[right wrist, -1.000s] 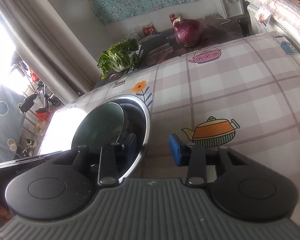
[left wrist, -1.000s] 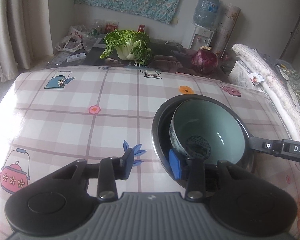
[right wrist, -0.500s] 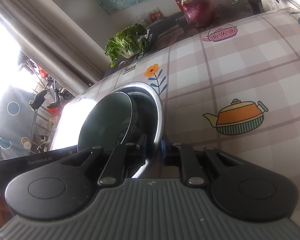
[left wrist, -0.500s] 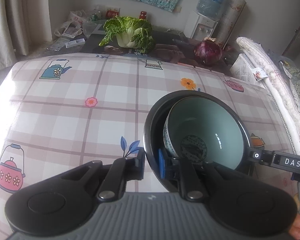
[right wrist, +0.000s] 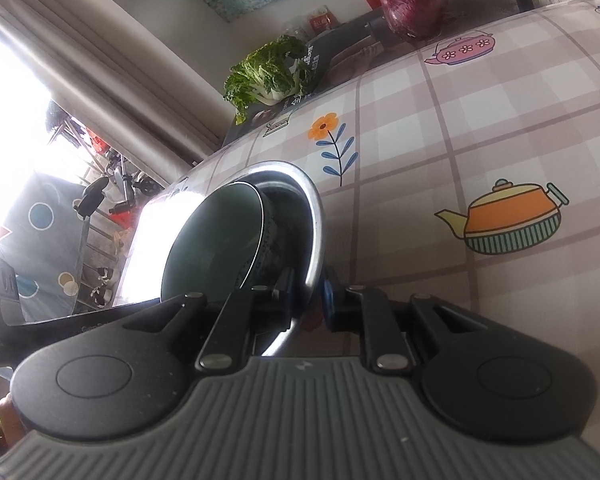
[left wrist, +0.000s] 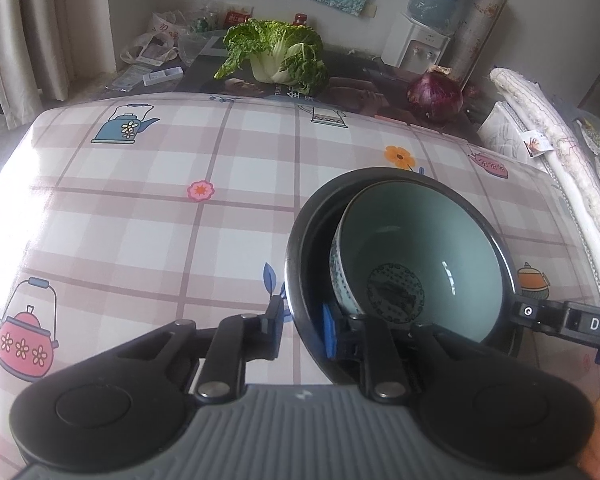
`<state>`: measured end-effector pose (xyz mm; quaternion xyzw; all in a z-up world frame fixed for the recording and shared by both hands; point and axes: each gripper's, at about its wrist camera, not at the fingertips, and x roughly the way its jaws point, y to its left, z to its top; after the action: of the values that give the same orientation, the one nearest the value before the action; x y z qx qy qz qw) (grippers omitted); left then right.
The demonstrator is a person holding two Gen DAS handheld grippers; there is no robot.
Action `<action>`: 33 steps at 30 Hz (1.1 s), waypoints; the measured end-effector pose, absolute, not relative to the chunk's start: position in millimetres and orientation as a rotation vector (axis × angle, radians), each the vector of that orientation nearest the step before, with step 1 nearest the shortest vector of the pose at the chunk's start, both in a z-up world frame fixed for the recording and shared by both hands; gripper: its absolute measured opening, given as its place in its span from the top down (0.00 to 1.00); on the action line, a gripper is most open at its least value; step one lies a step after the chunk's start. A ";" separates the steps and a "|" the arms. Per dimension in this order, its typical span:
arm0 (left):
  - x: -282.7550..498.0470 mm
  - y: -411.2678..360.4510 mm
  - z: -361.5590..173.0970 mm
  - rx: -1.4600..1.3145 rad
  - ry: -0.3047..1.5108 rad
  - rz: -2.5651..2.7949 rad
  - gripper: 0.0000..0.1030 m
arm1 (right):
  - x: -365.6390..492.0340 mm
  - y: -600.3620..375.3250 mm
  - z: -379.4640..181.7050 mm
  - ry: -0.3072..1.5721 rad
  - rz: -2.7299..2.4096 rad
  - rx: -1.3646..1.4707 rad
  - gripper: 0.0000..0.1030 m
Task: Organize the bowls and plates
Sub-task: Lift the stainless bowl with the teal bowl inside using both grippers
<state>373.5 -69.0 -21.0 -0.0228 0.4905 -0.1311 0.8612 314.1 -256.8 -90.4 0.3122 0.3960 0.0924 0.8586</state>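
Note:
A metal bowl stands on the plaid tablecloth, and a pale green ceramic bowl with a blue speckled outside leans tilted inside it. My left gripper is shut on the metal bowl's near left rim, one finger outside and the blue pad inside. My right gripper is shut on the opposite rim of the metal bowl, next to the green bowl. One right finger shows at the bowl's right side in the left wrist view.
At the table's far edge lie a leafy cabbage and a purple onion on a dark mat. A water dispenser stands behind. A rolled quilt runs along the right side. Curtains hang on the left.
Both grippers stood open astride the metal bowl's rim a second ago. Each has closed onto the rim and moved in a little closer.

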 end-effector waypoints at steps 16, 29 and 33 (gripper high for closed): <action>372.5 -79.7 -21.4 0.003 1.021 -0.239 0.84 | 316.2 -257.6 -92.2 0.826 0.198 0.657 0.86; 374.2 -90.1 -22.9 0.066 0.978 -0.213 0.83 | 319.9 -256.2 -91.7 0.822 0.189 0.656 0.85; 372.6 -90.0 -21.9 0.063 0.972 -0.210 0.83 | 319.8 -254.8 -91.3 0.825 0.184 0.653 0.85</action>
<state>372.6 -90.0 -21.9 0.0303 0.4662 -0.1006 0.8784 319.8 -254.8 -91.3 0.3110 0.3931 0.0875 0.8609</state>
